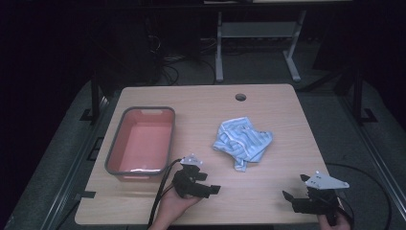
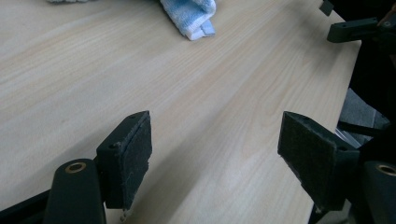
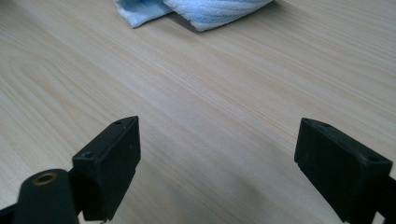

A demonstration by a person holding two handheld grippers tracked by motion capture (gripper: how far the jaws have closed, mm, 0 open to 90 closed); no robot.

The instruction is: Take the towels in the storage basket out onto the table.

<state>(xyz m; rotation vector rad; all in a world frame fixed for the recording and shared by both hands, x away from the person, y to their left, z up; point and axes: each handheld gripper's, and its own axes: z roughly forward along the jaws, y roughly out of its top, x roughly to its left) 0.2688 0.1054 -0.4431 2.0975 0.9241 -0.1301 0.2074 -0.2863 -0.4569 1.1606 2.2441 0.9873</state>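
Note:
A crumpled blue-and-white striped cloth (image 1: pixel 243 142) lies near the middle of the wooden table (image 1: pixel 268 105). My left gripper (image 1: pixel 209 182) hovers low over the table's front, left of the cloth, jaws open and empty. In the left gripper view its jaws (image 2: pixel 215 121) stand wide over bare wood, with a corner of the cloth (image 2: pixel 194 14) ahead. My right gripper (image 1: pixel 295 188) is at the front right, also open and empty. The right gripper view has its jaws (image 3: pixel 219 123) apart above the wood, with the cloth (image 3: pixel 205 9) at the top edge.
A pink basin with a grey rim (image 1: pixel 115 143) stands on the table's left side, holding nothing that I can make out. A round cable hole (image 1: pixel 240 97) sits near the far edge. The right gripper's jaw (image 2: pixel 350 28) appears at the top right of the left gripper view.

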